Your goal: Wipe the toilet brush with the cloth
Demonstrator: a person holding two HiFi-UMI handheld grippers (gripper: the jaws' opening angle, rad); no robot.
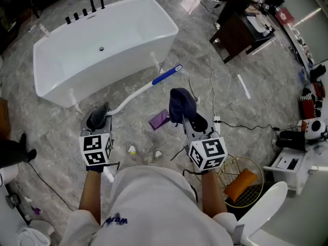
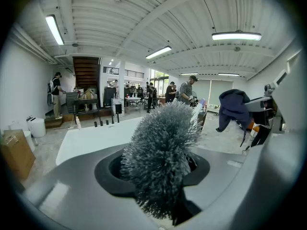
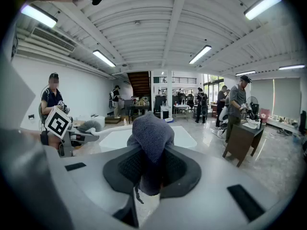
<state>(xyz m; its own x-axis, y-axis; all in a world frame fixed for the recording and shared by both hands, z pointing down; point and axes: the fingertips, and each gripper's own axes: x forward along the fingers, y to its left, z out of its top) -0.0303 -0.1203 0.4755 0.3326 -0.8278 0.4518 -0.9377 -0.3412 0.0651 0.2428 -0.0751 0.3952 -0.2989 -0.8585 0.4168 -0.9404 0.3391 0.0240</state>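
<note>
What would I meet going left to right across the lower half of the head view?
The left gripper clamping the toilet brush → purple item on the floor → dark cloth → wire basket.

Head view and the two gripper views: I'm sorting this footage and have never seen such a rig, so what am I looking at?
There is no robot: a person carries two hand-held two-jaw grippers, and the marker cubes are part of those. The head view looks down from the person's head. The left gripper is shut on the bristle end of a toilet brush with a blue-tipped handle. The right gripper is shut on a dark blue cloth. The other two views come from cameras riding on the grippers, looking along the jaws, so brush and cloth fill them. A white bathtub stands on the marble floor, where a purple item lies too.
</note>
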